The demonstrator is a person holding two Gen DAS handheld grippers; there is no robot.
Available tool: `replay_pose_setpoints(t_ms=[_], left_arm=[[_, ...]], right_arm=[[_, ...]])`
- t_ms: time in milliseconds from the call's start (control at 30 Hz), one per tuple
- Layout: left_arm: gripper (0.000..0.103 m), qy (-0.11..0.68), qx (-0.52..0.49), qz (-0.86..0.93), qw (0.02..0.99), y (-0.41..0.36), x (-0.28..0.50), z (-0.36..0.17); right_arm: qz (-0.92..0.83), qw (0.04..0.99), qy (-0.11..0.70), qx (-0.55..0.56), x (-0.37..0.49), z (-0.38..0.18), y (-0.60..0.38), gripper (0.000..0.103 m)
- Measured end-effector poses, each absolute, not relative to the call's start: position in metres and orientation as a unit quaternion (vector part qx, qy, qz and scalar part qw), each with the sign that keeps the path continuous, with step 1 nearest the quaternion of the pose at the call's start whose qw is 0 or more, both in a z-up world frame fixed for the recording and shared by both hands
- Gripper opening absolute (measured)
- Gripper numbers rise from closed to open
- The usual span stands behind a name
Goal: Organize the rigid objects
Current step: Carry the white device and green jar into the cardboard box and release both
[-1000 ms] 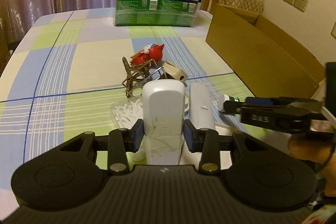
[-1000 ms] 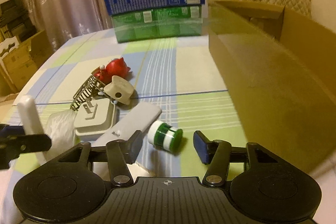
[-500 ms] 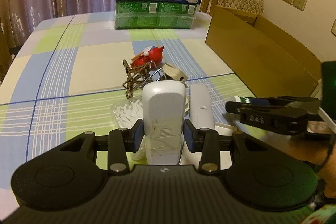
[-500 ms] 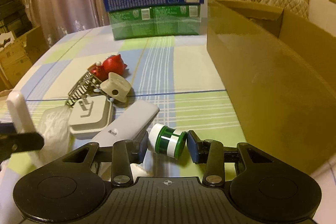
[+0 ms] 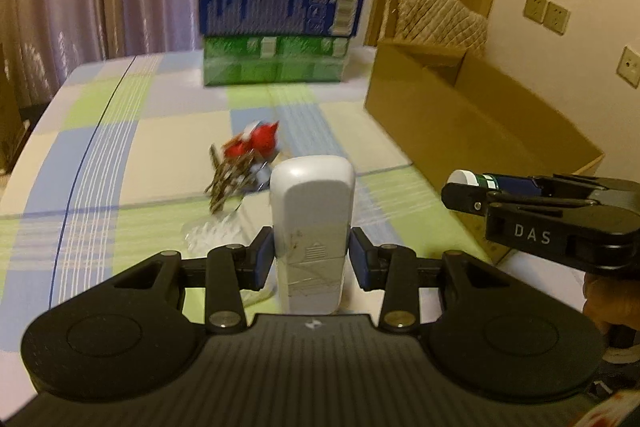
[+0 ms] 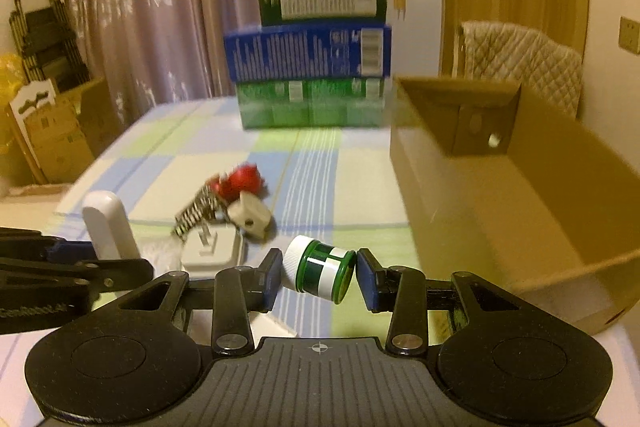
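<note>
My left gripper (image 5: 312,259) is shut on a white oblong device (image 5: 312,211), held upright above the table; it also shows in the right wrist view (image 6: 108,223). My right gripper (image 6: 318,277) is shut on a small green jar with a white cap (image 6: 320,269), lifted off the table, left of the open cardboard box (image 6: 520,203). The jar's cap shows in the left wrist view (image 5: 464,178). On the checked tablecloth lie a red toy (image 6: 240,179), a wire rack (image 6: 196,215), a beige plug (image 6: 252,219) and a white adapter (image 6: 212,247).
Stacked green and blue cartons (image 5: 280,39) stand at the table's far end. The cardboard box (image 5: 472,115) runs along the right side. A quilted chair back (image 6: 524,55) is behind it. Cartons and a trolley (image 6: 40,27) stand at the far left.
Both grippers have risen from the table. The right gripper closed on the green jar and lifted it. The left gripper lifted the white device higher.
</note>
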State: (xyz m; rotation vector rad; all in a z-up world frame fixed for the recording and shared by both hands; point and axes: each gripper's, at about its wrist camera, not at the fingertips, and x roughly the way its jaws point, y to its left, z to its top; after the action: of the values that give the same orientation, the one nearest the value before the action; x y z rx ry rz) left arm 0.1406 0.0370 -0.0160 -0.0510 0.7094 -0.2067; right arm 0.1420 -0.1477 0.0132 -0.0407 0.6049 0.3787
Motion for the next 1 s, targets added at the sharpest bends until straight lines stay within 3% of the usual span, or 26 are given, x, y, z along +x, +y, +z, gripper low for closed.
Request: replay_pose_setpoints(t_ms=[233, 467, 1000], left_arm=[[0.035, 0.309, -0.002, -0.137, 0.941, -0.007, 0.150, 0.040], [0.035, 0.292, -0.008, -0.193, 0.937, -0.070, 0.169, 0.074], [0.035, 0.329, 0.000, -0.246, 0.912, -0.175, 0.214, 0.060]], right_arm=[[0.160, 0.955, 0.250, -0.019, 0.147, 0.062, -0.191, 0.037], [0.125, 0.959, 0.255, -0.020, 0.166, 0.074, -0.254, 0.037], [0.104, 0.947, 0.304, 0.011, 0.195, 0.052, -0.341, 0.037]])
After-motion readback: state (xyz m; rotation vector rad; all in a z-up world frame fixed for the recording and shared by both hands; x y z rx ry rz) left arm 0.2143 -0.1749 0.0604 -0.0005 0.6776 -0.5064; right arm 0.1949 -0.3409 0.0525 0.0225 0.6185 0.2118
